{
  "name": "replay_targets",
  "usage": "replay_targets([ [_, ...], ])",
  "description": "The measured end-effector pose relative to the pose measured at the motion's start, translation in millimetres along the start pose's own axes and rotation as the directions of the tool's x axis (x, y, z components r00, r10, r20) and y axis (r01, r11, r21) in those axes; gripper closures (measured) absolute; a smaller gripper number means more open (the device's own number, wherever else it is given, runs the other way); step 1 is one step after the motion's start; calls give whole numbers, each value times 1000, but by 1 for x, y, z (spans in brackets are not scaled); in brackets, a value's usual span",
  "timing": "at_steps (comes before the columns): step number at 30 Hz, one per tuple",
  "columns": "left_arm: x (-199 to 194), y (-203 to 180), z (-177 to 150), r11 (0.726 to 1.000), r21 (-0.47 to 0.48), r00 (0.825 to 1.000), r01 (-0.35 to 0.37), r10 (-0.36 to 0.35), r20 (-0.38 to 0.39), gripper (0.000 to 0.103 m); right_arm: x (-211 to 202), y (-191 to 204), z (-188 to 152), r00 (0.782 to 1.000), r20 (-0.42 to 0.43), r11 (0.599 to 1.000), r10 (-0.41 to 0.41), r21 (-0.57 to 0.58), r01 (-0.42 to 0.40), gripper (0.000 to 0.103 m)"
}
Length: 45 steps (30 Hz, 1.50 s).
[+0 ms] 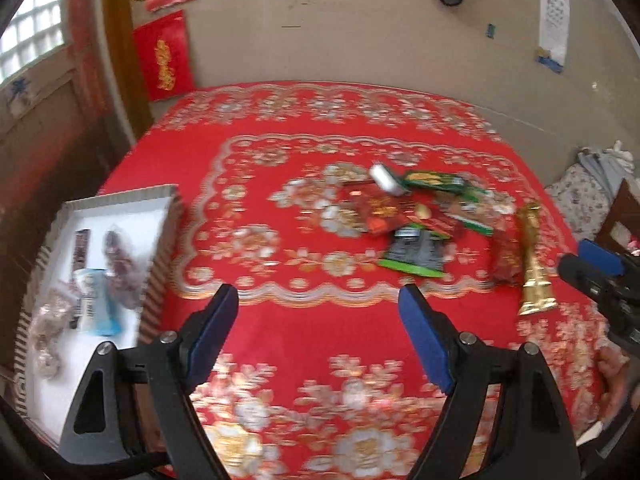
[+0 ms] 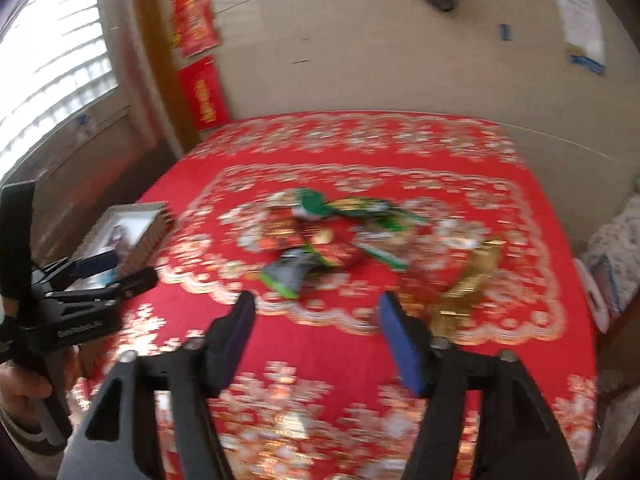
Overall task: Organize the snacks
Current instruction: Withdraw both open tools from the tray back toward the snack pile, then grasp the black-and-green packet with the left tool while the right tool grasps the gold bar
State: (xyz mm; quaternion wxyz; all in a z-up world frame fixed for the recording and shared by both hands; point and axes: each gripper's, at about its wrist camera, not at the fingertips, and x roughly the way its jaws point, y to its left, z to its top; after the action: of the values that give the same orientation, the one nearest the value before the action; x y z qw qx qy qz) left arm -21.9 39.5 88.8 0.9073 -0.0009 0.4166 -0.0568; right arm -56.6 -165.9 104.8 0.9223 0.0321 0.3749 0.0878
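Note:
A heap of snack packets (image 1: 416,216) lies in the middle of the red flowered tablecloth (image 1: 304,320), with a long gold packet (image 1: 534,256) at its right. The heap (image 2: 320,236) and the gold packet (image 2: 468,288) also show, blurred, in the right wrist view. A white tray with a ribbed rim (image 1: 158,264) at the left holds several packets, one of them blue and white (image 1: 96,304). My left gripper (image 1: 316,316) hangs open over bare cloth between tray and heap. My right gripper (image 2: 316,324) is open above the cloth, nearer than the heap, nothing between its fingers.
The tray (image 2: 154,232) sits near the table's left edge. My right gripper (image 1: 600,276) shows at the right border of the left wrist view, a hand under it. A tiled wall with red hangings (image 1: 164,60) stands behind the table. Flowered fabric (image 1: 580,196) lies off the right side.

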Motion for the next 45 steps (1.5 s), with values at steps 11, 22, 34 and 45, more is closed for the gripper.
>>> replay_targets([
  [11,-87,-59,-3,963,214,978,164,-187,90,18,12,-63,42,990,-32,987,-136,81,138,31],
  [22,-74,-44,10,975,199,989,94,-113,90,13,3,-69,44,996,-55,990,-72,114,78,30],
  [34,22,-33,46,996,55,993,72,-67,-99,13,22,-99,17,992,-128,981,-16,189,41,30],
  [45,97,-70,52,982,160,962,103,-58,-265,13,31,-103,8,990,-138,975,27,221,4,30],
])
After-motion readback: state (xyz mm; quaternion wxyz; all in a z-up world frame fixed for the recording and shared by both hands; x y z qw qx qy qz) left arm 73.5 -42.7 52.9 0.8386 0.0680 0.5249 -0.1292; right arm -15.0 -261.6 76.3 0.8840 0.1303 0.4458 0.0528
